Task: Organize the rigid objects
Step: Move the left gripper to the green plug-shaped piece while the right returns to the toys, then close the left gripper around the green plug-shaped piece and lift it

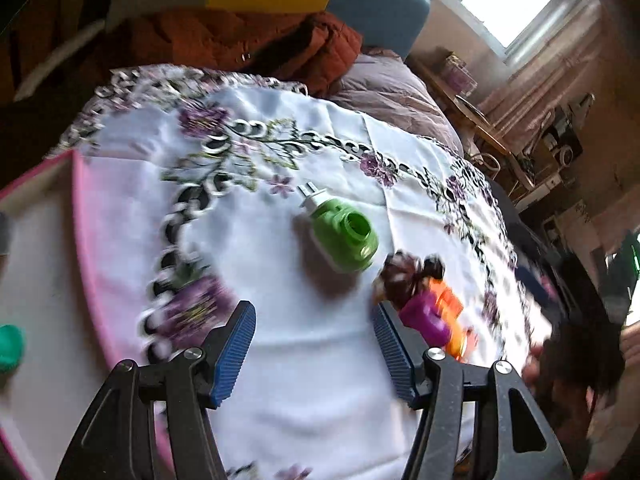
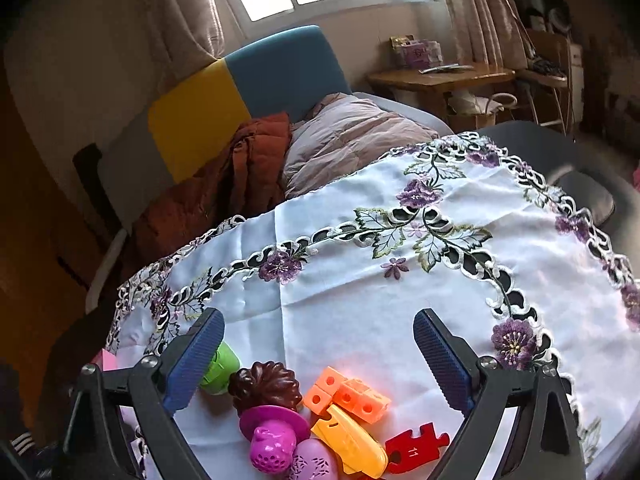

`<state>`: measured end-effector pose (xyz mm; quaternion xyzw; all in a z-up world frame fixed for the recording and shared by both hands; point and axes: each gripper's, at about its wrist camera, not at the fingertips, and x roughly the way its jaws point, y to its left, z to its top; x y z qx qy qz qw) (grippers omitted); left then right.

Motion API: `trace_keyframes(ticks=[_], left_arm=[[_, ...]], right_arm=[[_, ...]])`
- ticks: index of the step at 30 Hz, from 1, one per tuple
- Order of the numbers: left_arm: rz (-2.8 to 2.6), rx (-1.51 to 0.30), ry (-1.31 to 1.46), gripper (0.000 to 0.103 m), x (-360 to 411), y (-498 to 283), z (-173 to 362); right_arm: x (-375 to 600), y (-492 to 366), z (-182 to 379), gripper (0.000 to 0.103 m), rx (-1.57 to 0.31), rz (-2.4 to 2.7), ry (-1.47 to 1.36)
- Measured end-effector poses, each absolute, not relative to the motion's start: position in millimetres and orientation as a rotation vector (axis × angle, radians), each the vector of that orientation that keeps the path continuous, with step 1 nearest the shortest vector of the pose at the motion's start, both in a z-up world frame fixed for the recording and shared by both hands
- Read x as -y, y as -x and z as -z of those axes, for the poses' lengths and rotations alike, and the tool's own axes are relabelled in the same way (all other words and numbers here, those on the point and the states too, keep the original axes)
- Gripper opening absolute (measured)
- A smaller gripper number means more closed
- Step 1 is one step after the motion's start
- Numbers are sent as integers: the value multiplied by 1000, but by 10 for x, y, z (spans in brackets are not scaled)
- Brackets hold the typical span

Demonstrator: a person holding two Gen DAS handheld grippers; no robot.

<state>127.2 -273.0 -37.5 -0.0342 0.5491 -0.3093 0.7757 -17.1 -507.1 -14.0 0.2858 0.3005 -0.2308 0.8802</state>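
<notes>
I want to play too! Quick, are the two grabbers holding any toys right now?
Left gripper: open, holding nothing, above the tablecloth.
Right gripper: open, holding nothing; the toy pile lies below it.

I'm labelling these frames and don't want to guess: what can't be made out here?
- Green object in the pink-rimmed tray, left wrist view: cut by the frame edge, identity unclear.
- Toy pile, left wrist view: motion-blurred, partly behind the left tongs.
- Green plastic piece, right wrist view: mostly behind a finger of the right tongs.
- Pink egg-shaped toy, right wrist view: cropped by the bottom edge.
</notes>
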Motion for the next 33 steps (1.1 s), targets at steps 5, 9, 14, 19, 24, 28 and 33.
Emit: trace_keyframes(ticks=[5, 9, 14, 19, 24, 28, 33], left_arm=[[645, -1237, 87, 63, 3093, -1501, 540], [613, -1245, 85, 72, 3354, -1667, 638], [560, -1264, 113, 73, 3545, -1828, 761], [495, -1273, 63, 68, 3676, -1892, 913], [559, -1220, -60, 56, 3735, -1783, 886], [603, -1169, -129, 54, 3573, -1630, 757], [671, -1171, -167, 53, 3209, -1333, 658]], right_arm=[[5116, 179, 169, 97, -626, 470, -640], [5147, 172, 196, 97, -630, 455, -669], [5187, 185, 210, 97, -620, 443, -703], [5214, 184, 233, 97, -622, 438, -728], [5228, 178, 251, 97, -628, 439, -735], [5237, 175, 271, 97, -635, 442, -740], [5250, 189, 289, 97, -636, 446, -752]])
